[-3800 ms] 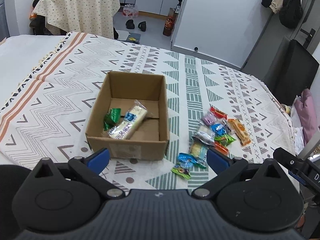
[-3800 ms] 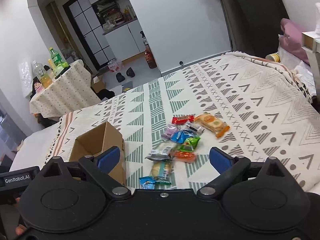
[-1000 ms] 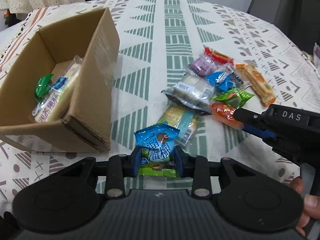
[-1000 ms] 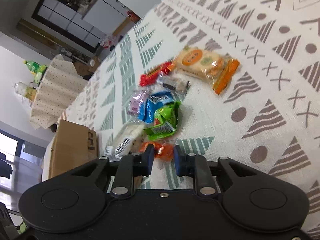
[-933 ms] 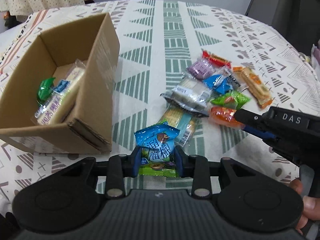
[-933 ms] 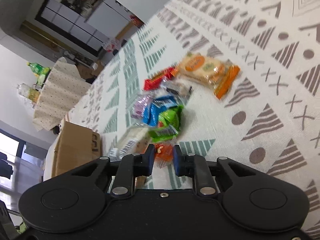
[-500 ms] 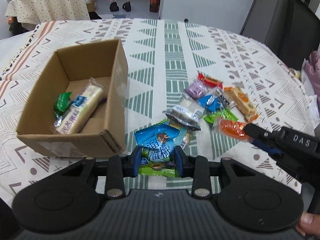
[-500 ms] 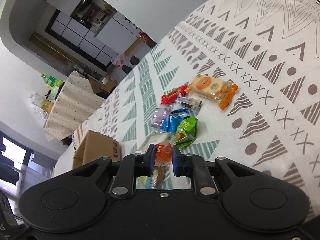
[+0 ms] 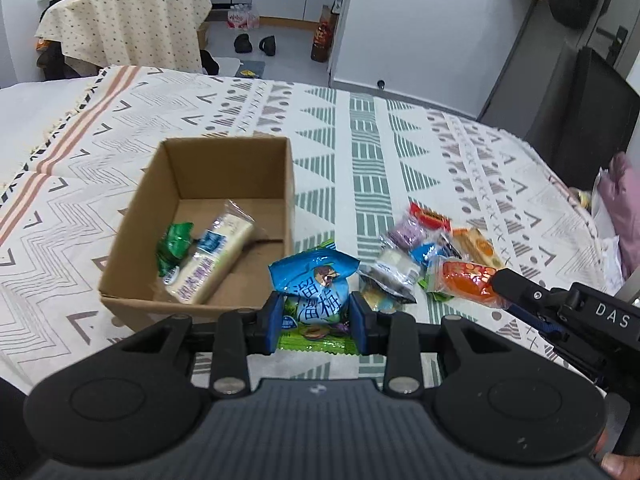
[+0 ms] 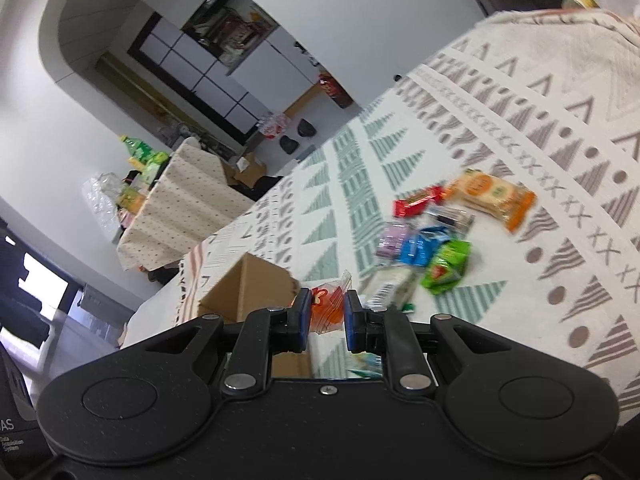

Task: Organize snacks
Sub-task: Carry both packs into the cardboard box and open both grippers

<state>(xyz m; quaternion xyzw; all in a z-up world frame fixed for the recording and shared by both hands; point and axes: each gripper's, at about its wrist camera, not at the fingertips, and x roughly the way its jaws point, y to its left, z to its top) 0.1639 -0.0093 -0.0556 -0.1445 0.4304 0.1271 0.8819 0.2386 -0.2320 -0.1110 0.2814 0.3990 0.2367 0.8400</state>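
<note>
The left gripper has its jaws pinching a blue snack packet, held above the patterned cloth just beside the cardboard box; the right gripper pinches an orange packet, seemingly lifted clear of the snack pile

walls: white | floor: pale grey, shoes left on it | bed cover: white, patterned in green and brown | side table: draped in a dotted cloth, bottles set on top | cupboards: white | light: bright daylight
</note>
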